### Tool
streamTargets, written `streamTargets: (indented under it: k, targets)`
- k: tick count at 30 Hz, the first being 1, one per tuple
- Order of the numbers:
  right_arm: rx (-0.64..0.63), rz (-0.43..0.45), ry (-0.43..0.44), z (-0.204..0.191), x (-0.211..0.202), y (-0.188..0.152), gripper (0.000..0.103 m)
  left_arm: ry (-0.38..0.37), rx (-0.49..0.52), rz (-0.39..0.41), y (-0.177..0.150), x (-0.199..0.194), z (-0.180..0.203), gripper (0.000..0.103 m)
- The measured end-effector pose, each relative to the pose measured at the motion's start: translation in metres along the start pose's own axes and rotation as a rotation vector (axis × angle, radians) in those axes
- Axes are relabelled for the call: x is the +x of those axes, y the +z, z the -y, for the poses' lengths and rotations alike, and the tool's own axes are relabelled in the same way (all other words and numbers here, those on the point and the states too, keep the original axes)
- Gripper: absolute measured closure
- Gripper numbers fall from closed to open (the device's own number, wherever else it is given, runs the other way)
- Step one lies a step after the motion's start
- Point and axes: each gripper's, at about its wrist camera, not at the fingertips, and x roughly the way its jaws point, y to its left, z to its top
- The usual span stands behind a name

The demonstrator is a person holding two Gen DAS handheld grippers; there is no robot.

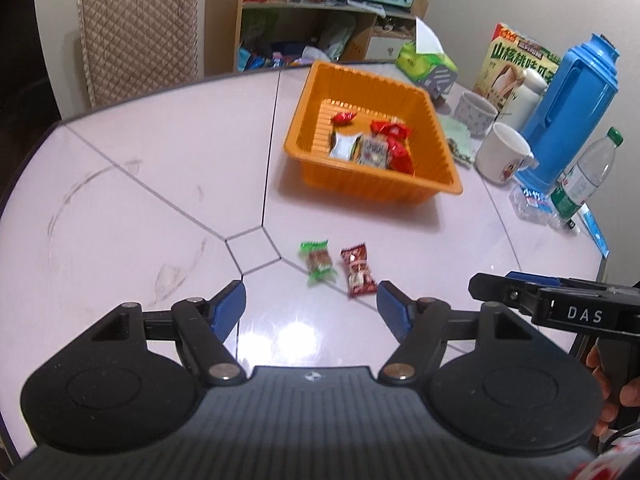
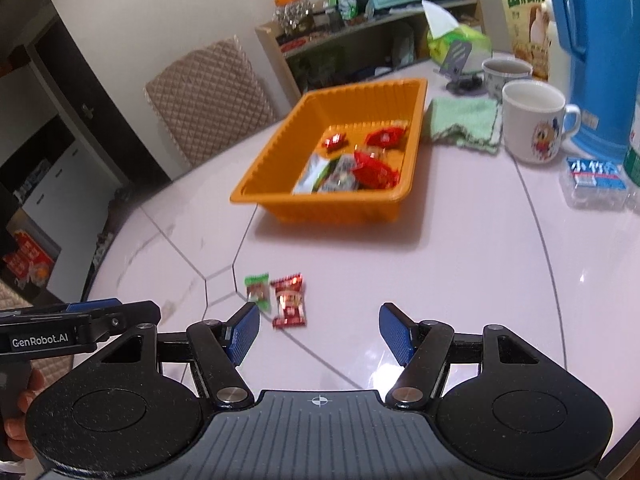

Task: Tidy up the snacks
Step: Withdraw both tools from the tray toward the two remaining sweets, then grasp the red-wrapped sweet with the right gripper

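Note:
Two wrapped snacks lie side by side on the pale round table: a green-wrapped one [image 1: 318, 261] [image 2: 257, 292] and a dark red one [image 1: 358, 270] [image 2: 289, 301]. Further back stands an orange tray [image 1: 308, 104] [image 2: 280, 148] holding several wrapped snacks. My left gripper [image 1: 311, 306] is open, its blue pads just short of the two loose snacks, nothing between them. My right gripper [image 2: 319, 330] is open too, and the red snack lies just ahead of its left pad [image 2: 244, 332]. Each view shows the other gripper at its edge, held by a hand.
Right of the tray stand two mugs [image 1: 505, 152] [image 2: 532, 120], a blue thermos jug [image 1: 572, 108], a water bottle [image 1: 588, 176], a tissue pack [image 1: 426, 62], a green cloth [image 2: 466, 122] and a cereal box [image 1: 516, 60]. A padded chair [image 1: 140, 36] and cluttered shelf [image 1: 320, 12] lie beyond the table.

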Motion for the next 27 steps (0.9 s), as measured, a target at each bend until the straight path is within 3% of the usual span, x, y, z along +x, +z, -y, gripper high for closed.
streamTargets:
  k: [11,27]
  targets:
    - [-0.050,-0.088,-0.010,-0.011,0.029,-0.020,0.037,0.057,0.018,-0.049,-0.019,0.017,-0.005,0.034]
    - [-0.122,-0.122,-0.031,-0.022,0.070,-0.028,0.039,0.080,-0.012,-0.091,-0.024,0.046,-0.020,0.034]
